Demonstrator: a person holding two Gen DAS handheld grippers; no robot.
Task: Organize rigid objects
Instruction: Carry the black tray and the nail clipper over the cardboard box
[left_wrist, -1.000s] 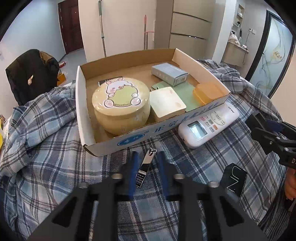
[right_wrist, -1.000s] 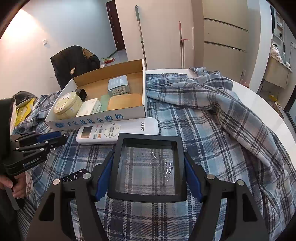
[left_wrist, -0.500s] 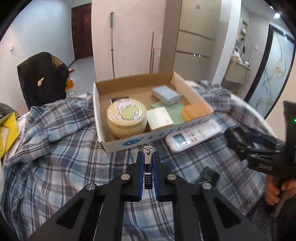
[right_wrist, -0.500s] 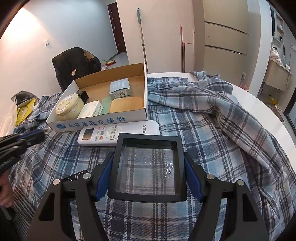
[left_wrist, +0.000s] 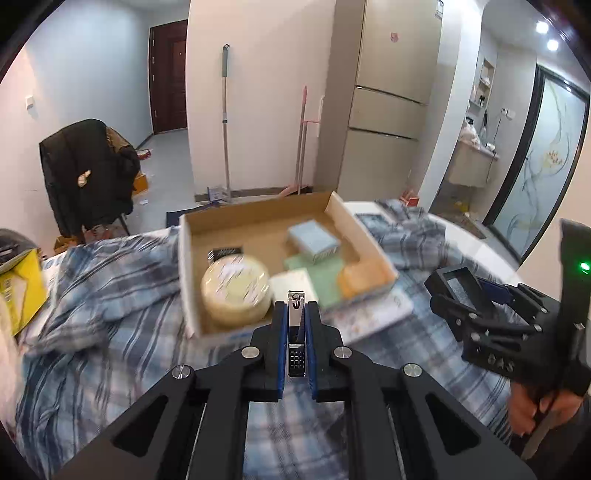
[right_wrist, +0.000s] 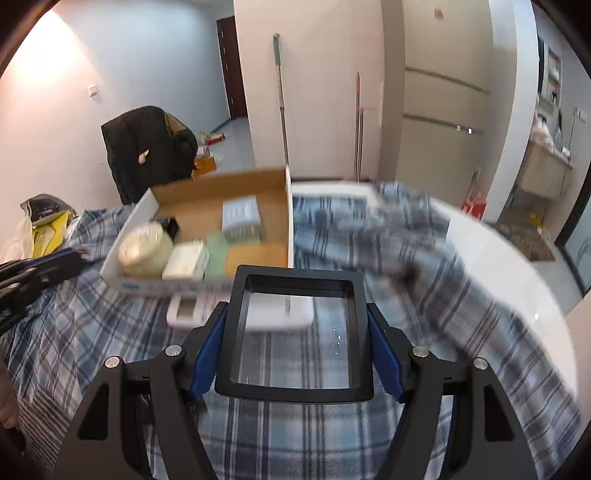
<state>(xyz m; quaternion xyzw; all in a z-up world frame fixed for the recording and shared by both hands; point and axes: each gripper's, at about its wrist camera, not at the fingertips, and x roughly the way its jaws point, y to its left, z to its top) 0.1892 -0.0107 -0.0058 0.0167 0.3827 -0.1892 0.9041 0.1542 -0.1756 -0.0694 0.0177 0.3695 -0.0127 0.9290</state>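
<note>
My left gripper (left_wrist: 295, 314) is shut on a silver nail clipper (left_wrist: 296, 321), held above the plaid cloth in front of the cardboard box (left_wrist: 258, 218). The box holds a round yellow tin (left_wrist: 235, 291), a white box, a blue box (left_wrist: 313, 242), a green pad and an orange item. My right gripper (right_wrist: 295, 314) is shut on a black-framed clear square case (right_wrist: 295, 273), raised above the white remote (right_wrist: 184, 310). In the left wrist view the right gripper (left_wrist: 458, 284) with its case hangs at the right. The left gripper (right_wrist: 55, 258) shows at the left edge of the right wrist view.
A blue plaid cloth (right_wrist: 443, 295) covers the round white table (right_wrist: 498, 266), bunched up right of the box. A yellow bag (left_wrist: 18, 295) lies at the left. Behind stand a chair with a black jacket (left_wrist: 85, 173), mops and a fridge.
My left gripper closed on the nail clipper that lay on the cloth and lifted it. My right gripper rose a little with the black-framed case.
</note>
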